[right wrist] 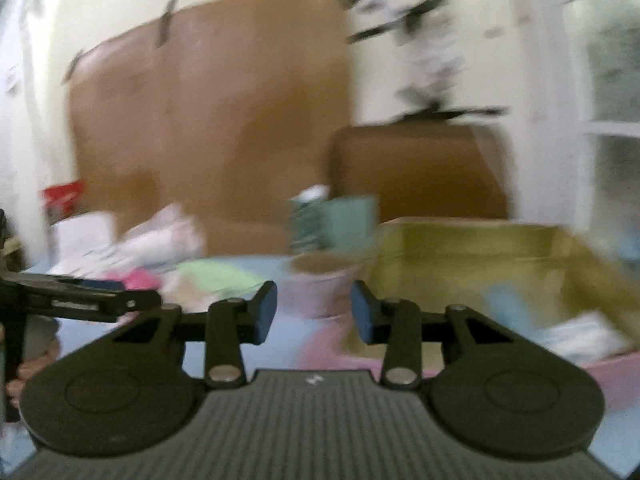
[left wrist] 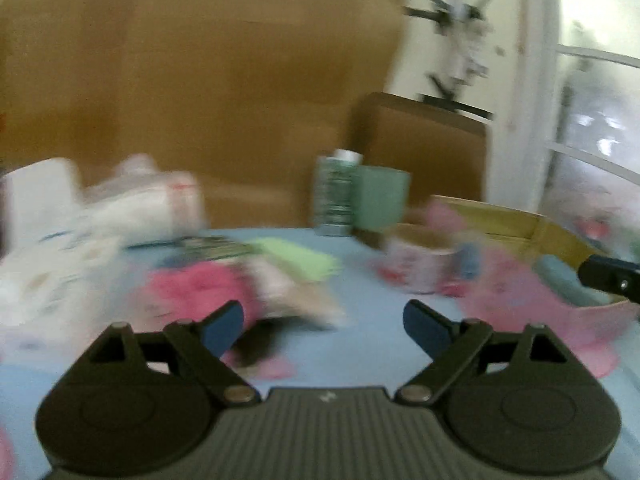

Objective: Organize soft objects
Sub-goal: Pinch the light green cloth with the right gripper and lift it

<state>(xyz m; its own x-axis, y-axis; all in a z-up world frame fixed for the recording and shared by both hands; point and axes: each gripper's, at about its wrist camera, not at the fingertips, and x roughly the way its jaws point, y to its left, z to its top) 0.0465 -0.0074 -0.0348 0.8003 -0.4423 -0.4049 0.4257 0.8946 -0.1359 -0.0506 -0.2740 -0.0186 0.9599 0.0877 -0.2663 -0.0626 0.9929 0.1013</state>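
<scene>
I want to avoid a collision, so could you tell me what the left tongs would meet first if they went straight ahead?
Probably the blue table surface, as the left tongs stand open and empty; depth is unclear in the blur.

A green-labelled bottle (left wrist: 335, 196) stands at the back of the light blue table (left wrist: 352, 340), touching a teal cup (left wrist: 382, 200); brown cardboard sheets (left wrist: 200, 80) lean against the wall behind, a window (left wrist: 592, 128) to the right

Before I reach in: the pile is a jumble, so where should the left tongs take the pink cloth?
Take the pink cloth at its bunched near edge, coming straight ahead and low from this side. It lies just beyond the open left tongs. The green cloth lies behind it, so a near-edge pinch should lift it alone.
</scene>
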